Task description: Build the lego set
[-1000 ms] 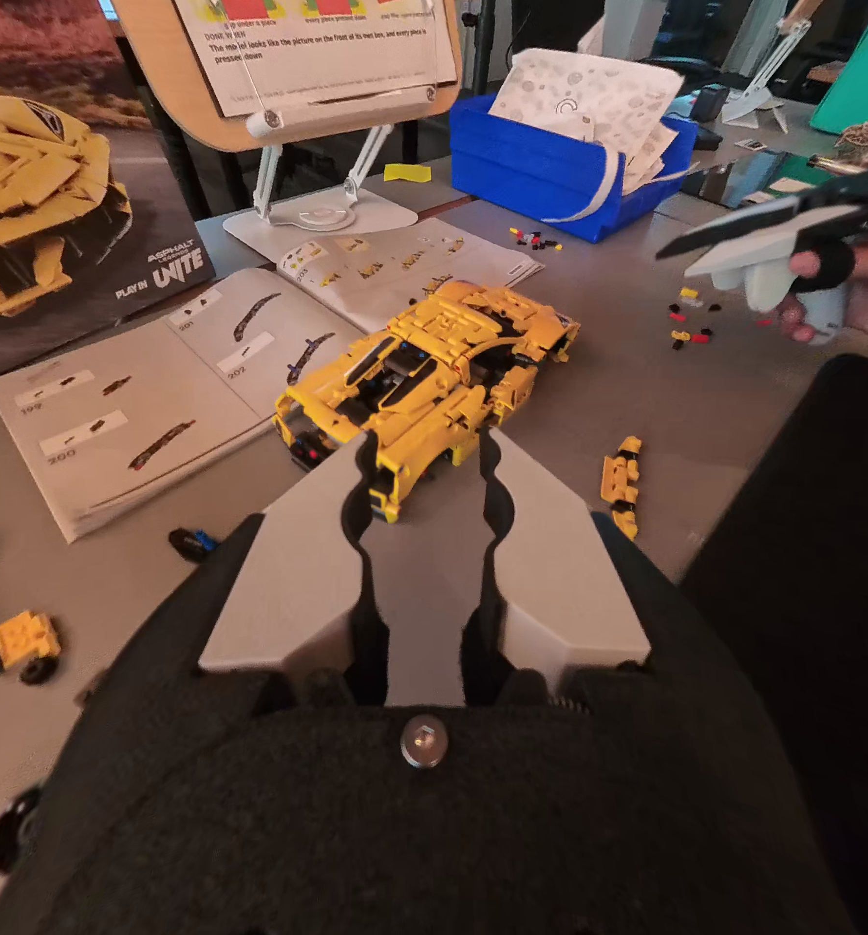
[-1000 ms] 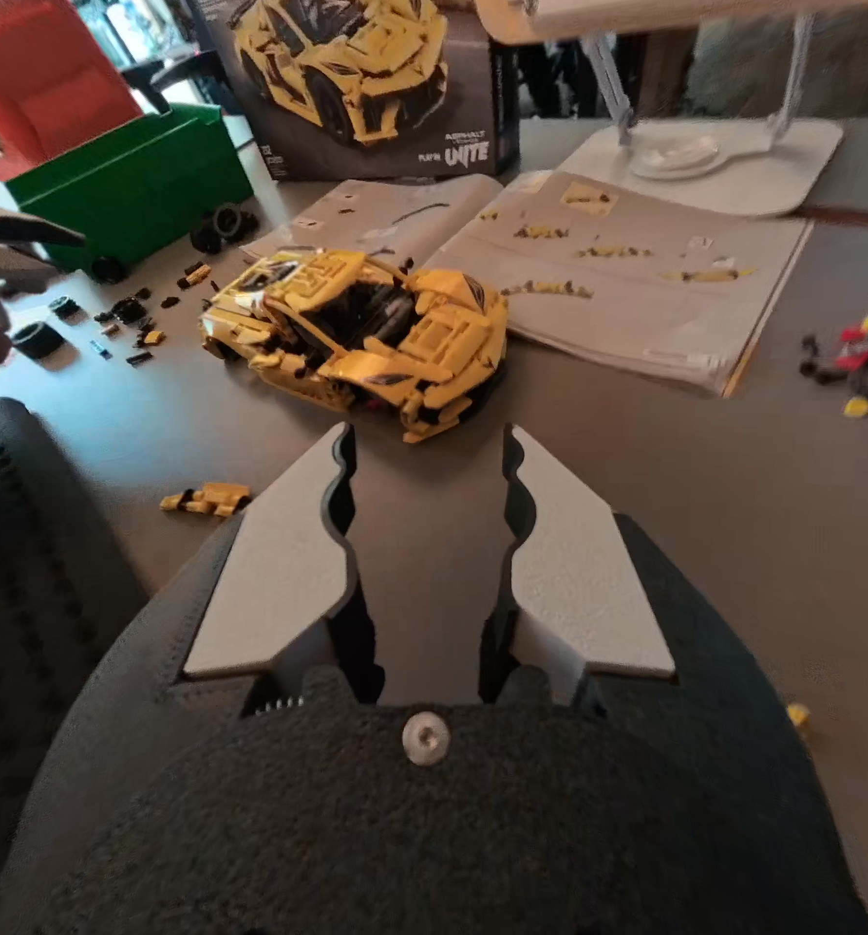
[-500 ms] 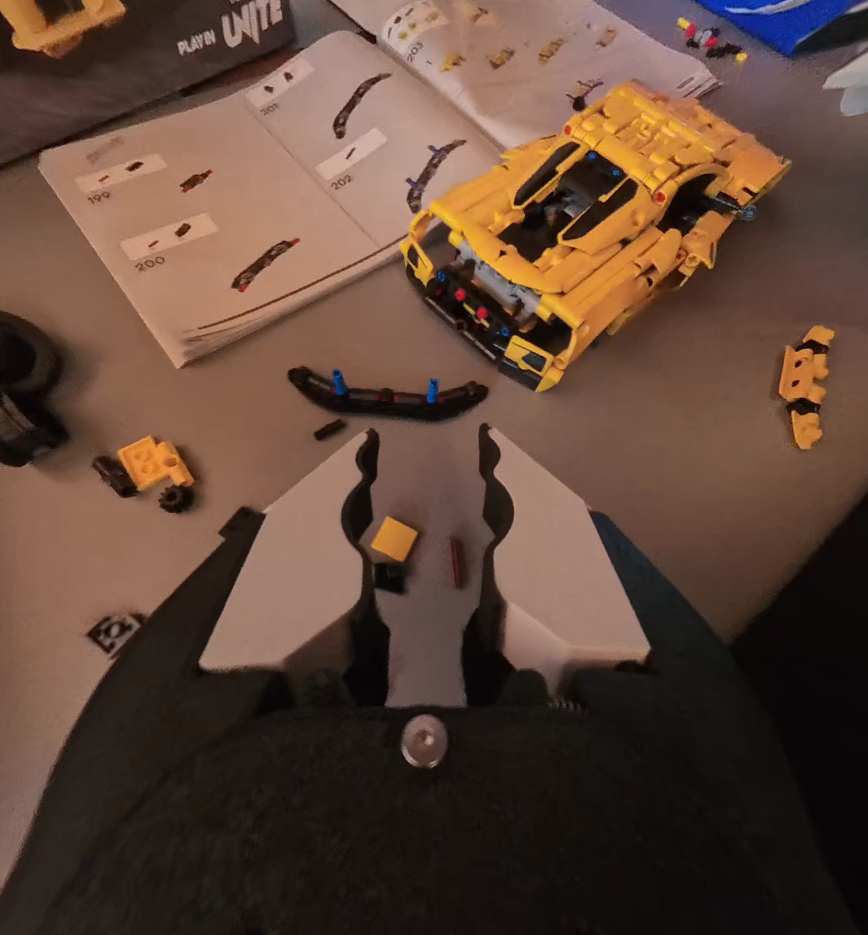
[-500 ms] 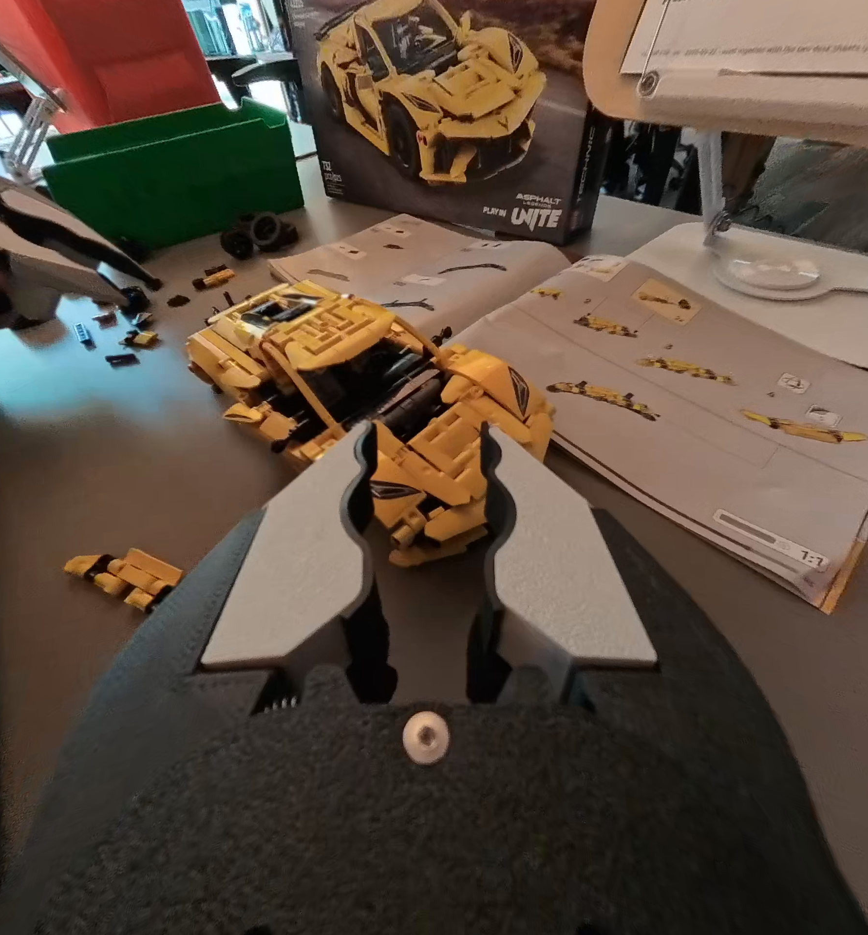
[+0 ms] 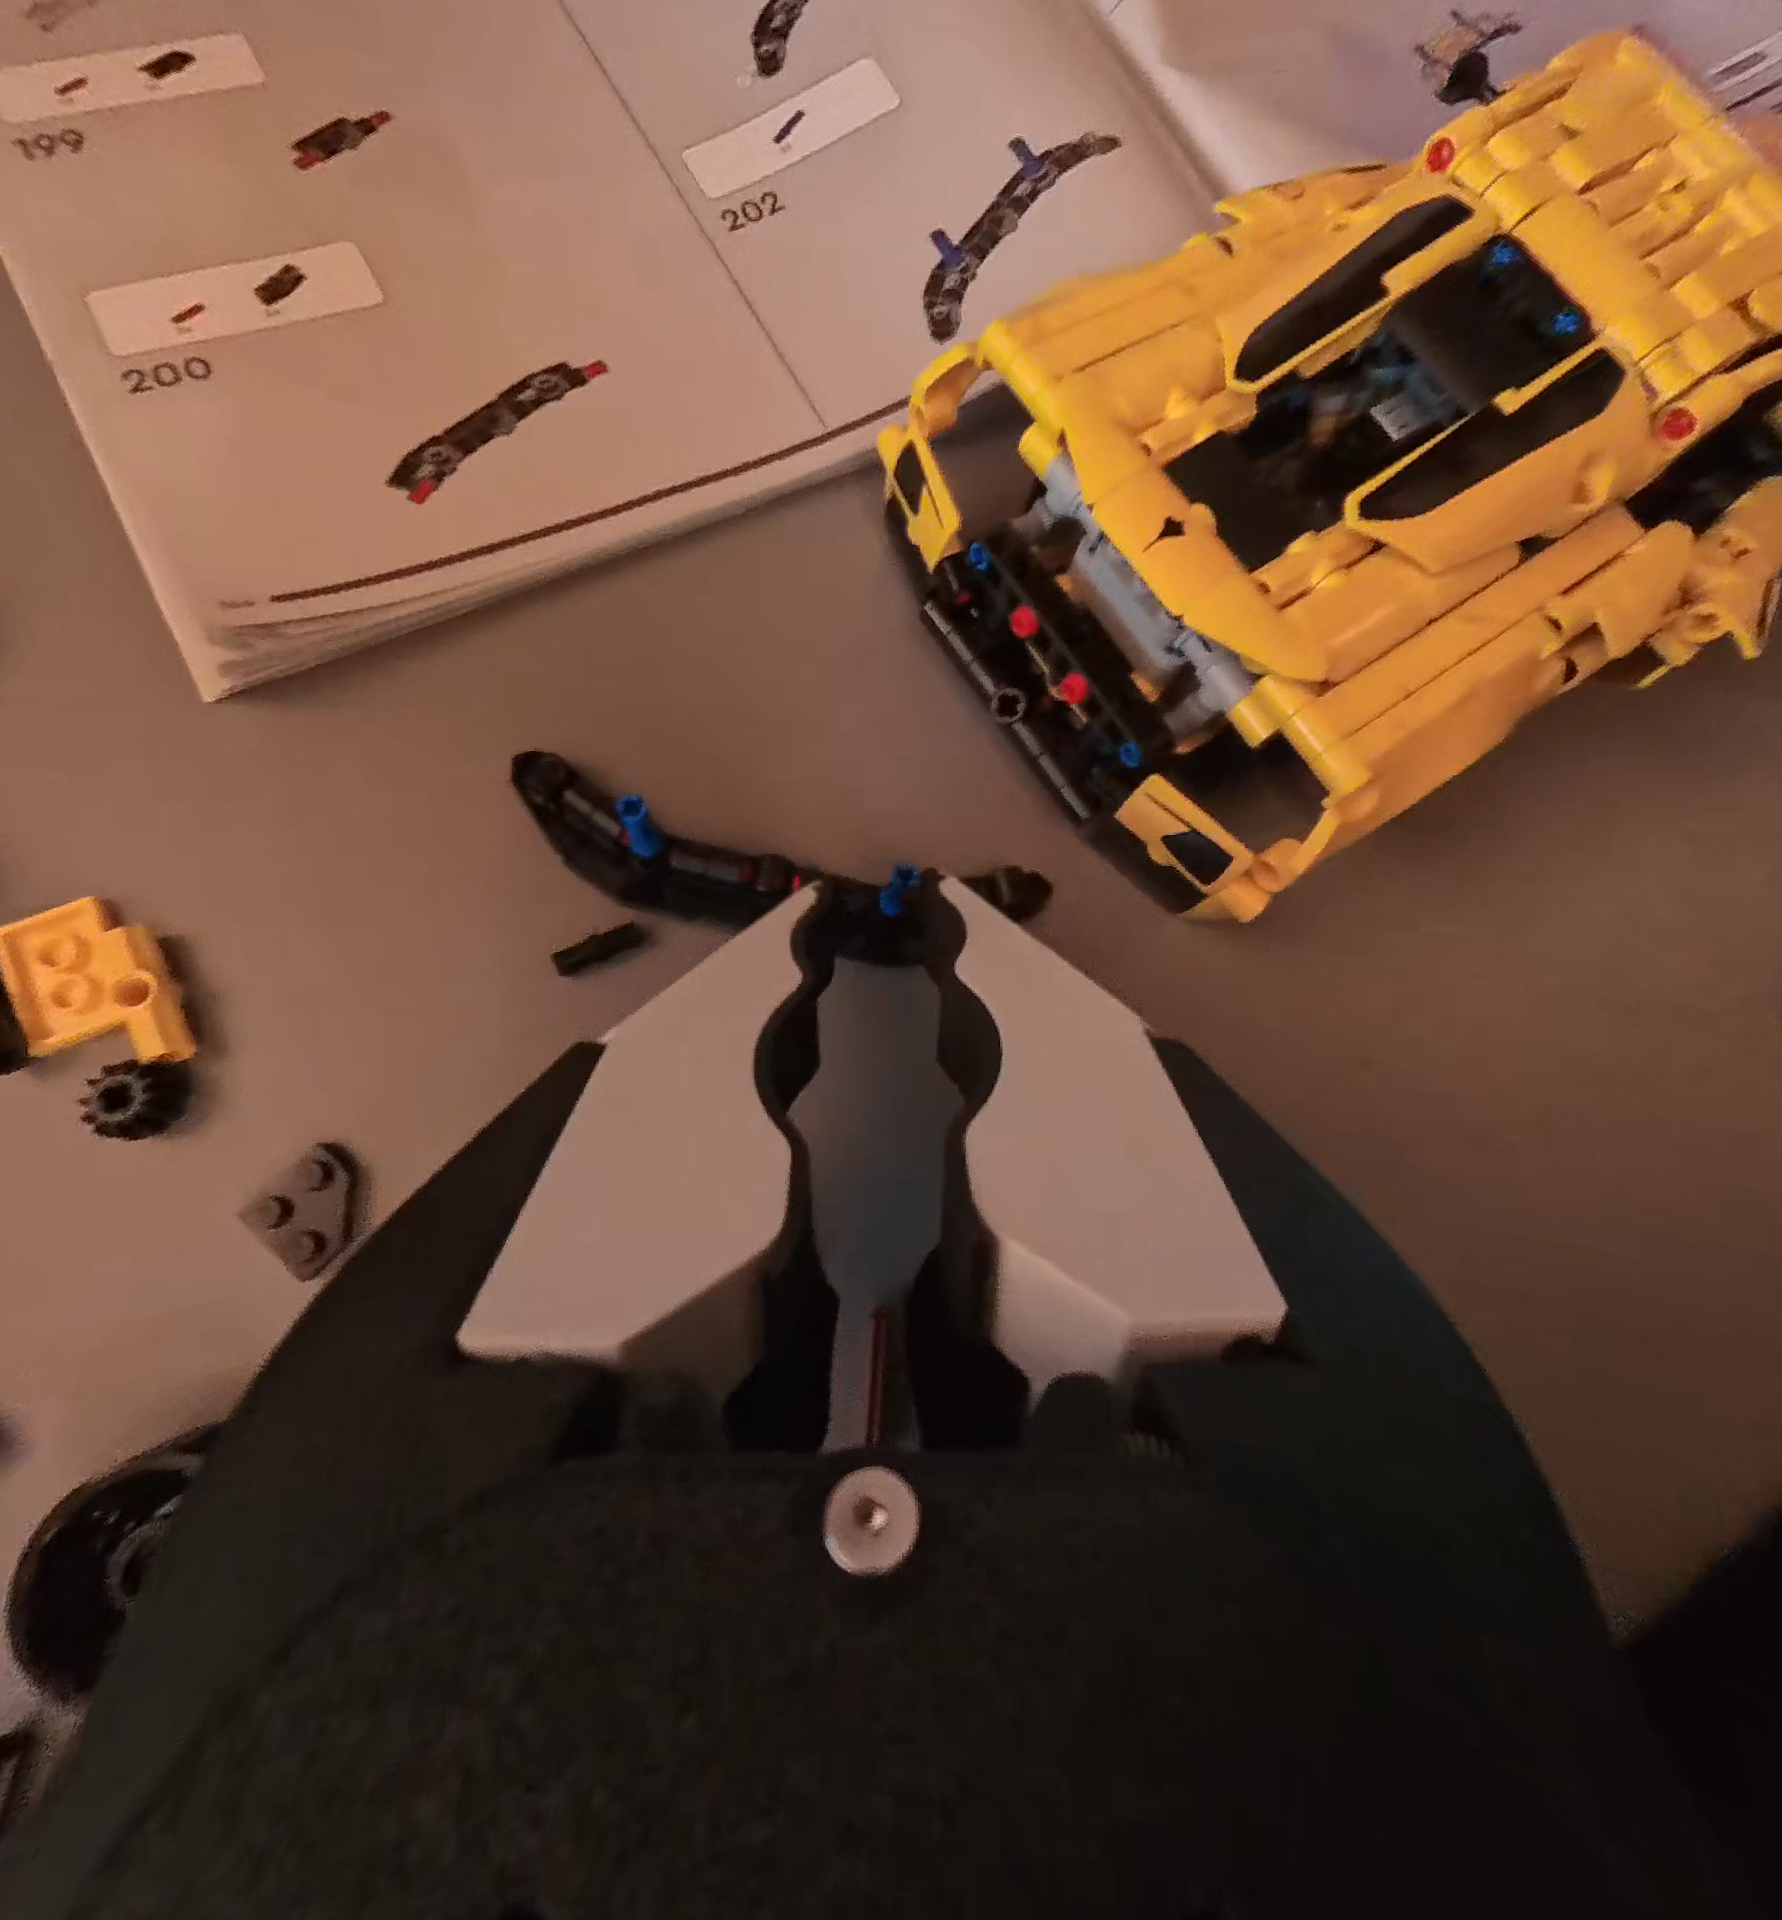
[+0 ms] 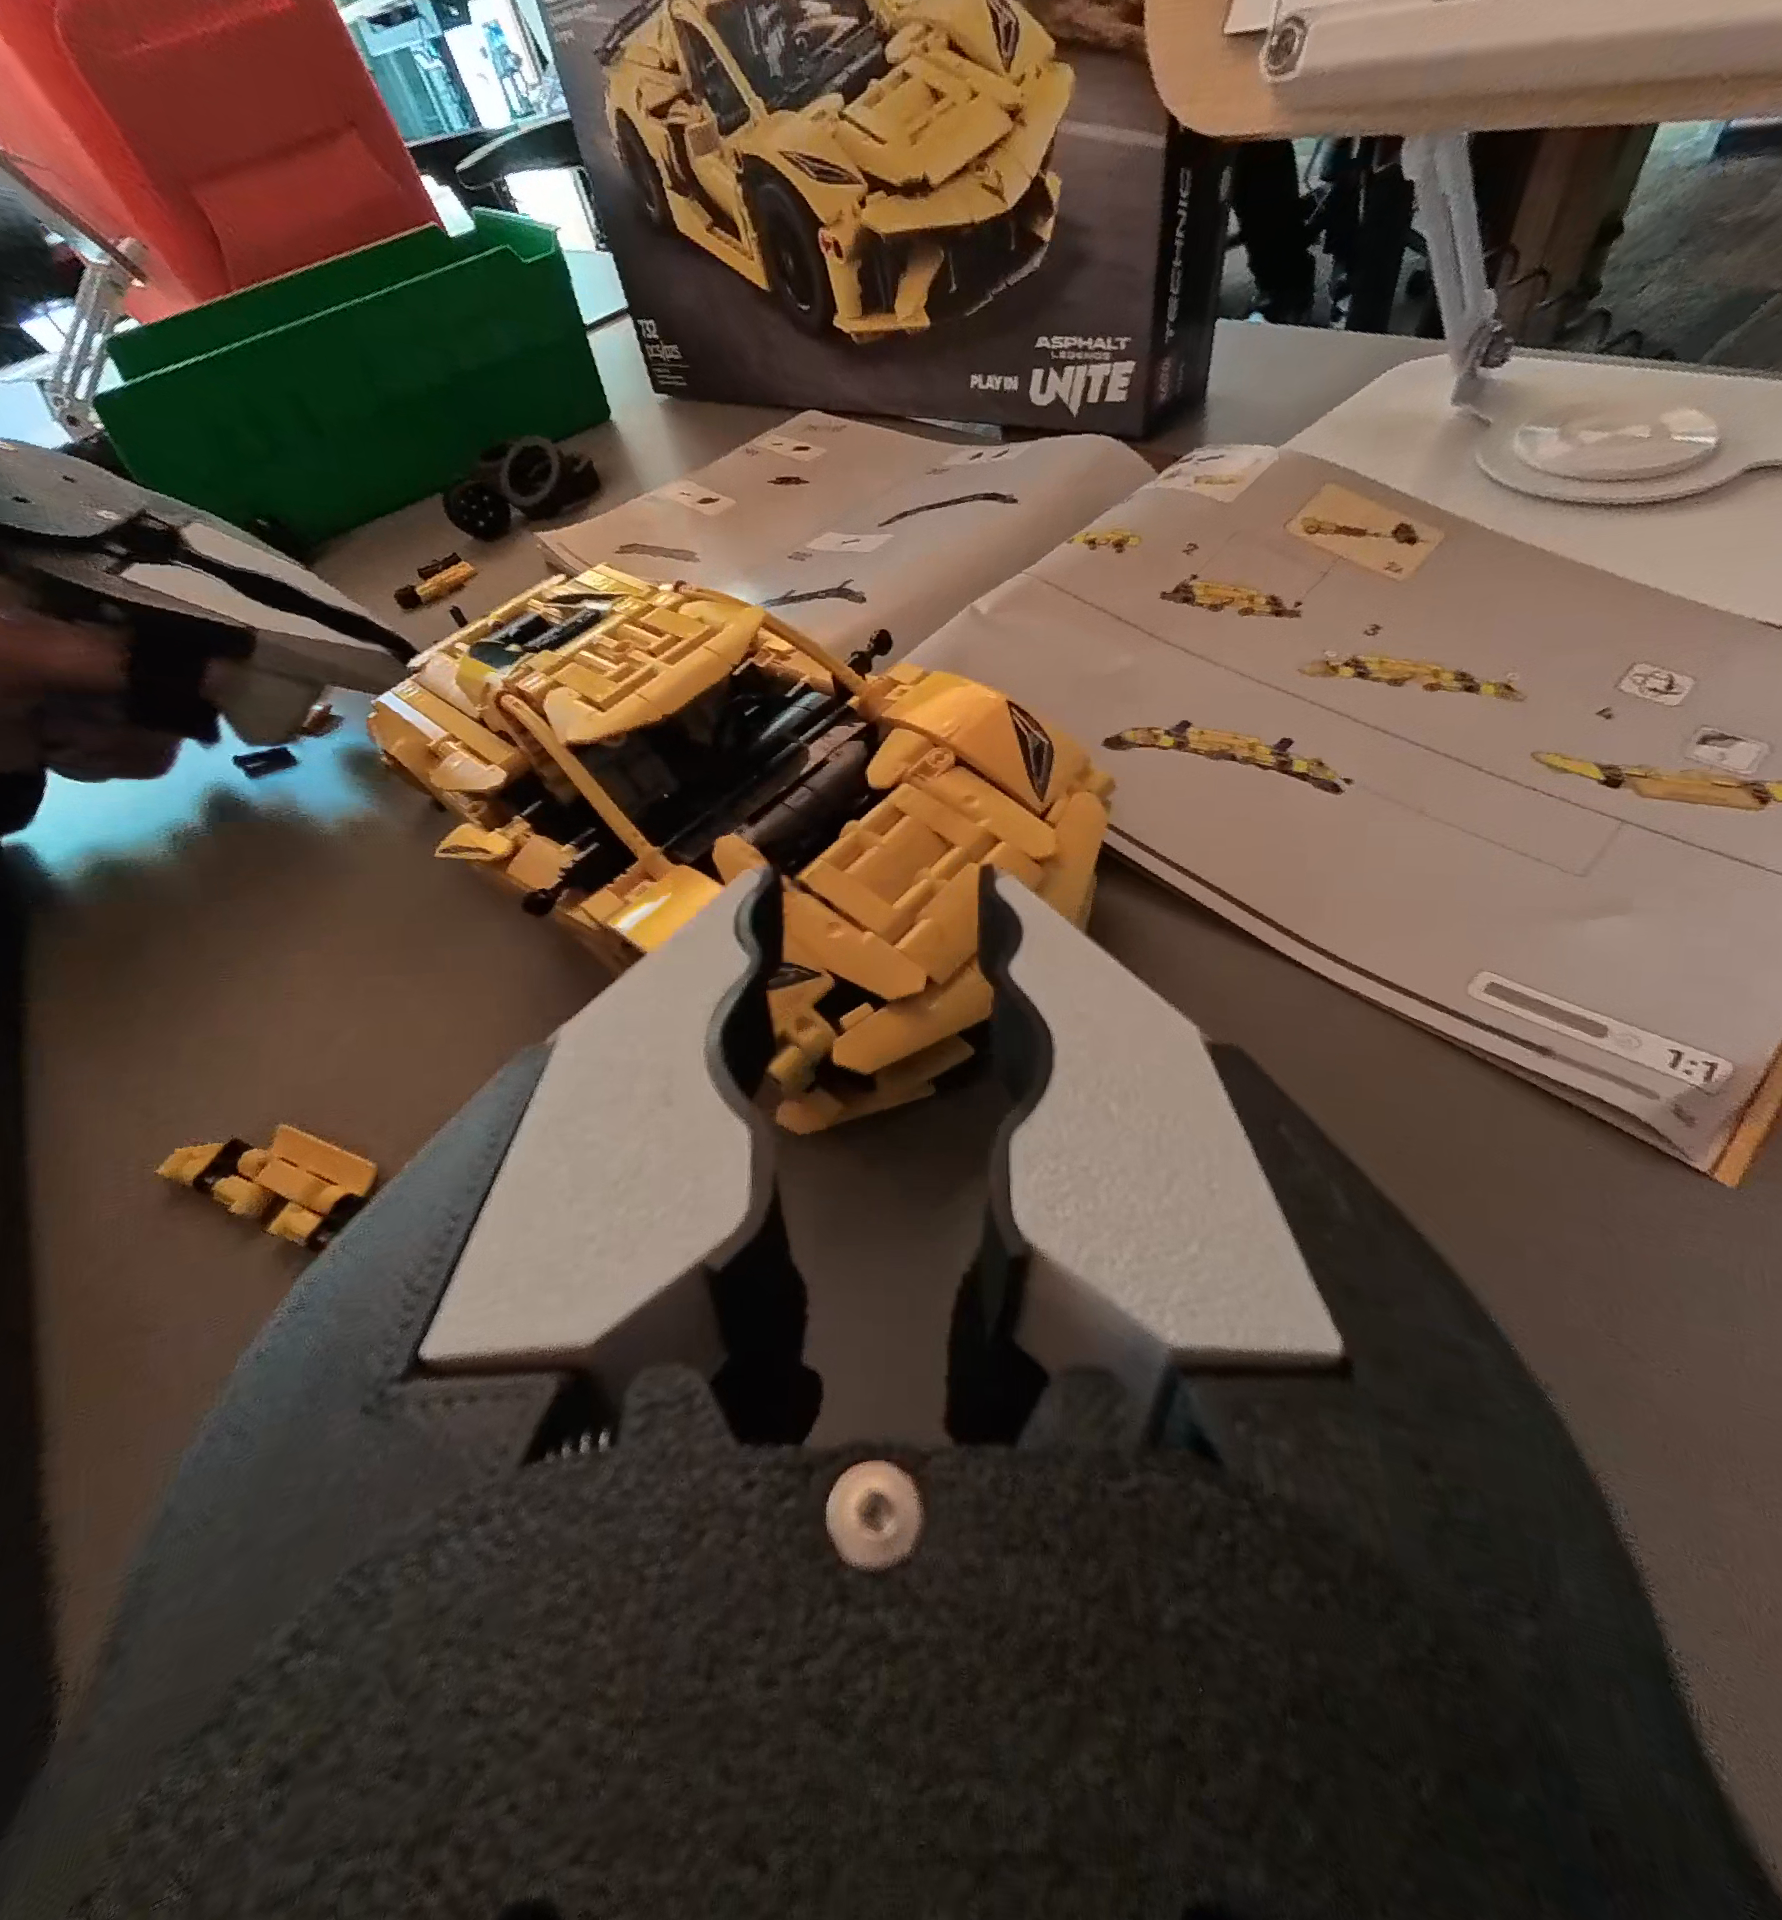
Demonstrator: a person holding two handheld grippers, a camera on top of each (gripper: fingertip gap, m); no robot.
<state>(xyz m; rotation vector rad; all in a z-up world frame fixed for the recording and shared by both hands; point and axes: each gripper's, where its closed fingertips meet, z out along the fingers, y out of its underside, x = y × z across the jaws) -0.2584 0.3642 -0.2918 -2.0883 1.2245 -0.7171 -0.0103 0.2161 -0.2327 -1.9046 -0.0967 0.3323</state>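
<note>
The yellow lego car (image 5: 1386,468) stands on the grey table, its black rear end facing my left gripper. A black curved piece (image 5: 658,862) with two blue pins lies in front of the car. My left gripper (image 5: 885,894) is open over the piece's right part, with one blue pin between its tips. In the right wrist view the car (image 6: 741,748) lies ahead. My right gripper (image 6: 876,888) is closed against the car's near yellow end. The left gripper (image 6: 404,655) also shows there, low at the car's far left end.
The open instruction book (image 5: 451,364) (image 6: 1386,779) lies beside the car. Loose parts lie left: a yellow-black block (image 5: 87,977), a gear (image 5: 123,1096), a grey plate (image 5: 305,1205), a tyre (image 5: 76,1590). A small yellow subassembly (image 6: 263,1174), green bin (image 6: 347,364) and set box (image 6: 918,208) also show. The grippers' ends are close to 30 centimetres from one another. Measured from the fingertips, the grey plate (image 5: 305,1205) is 10 centimetres or so from the left gripper and 40 centimetres from the right.
My left gripper dropped from the car to the black curved piece and its jaws narrowed. My right gripper came up to the car's near end and its jaws narrowed onto it.
</note>
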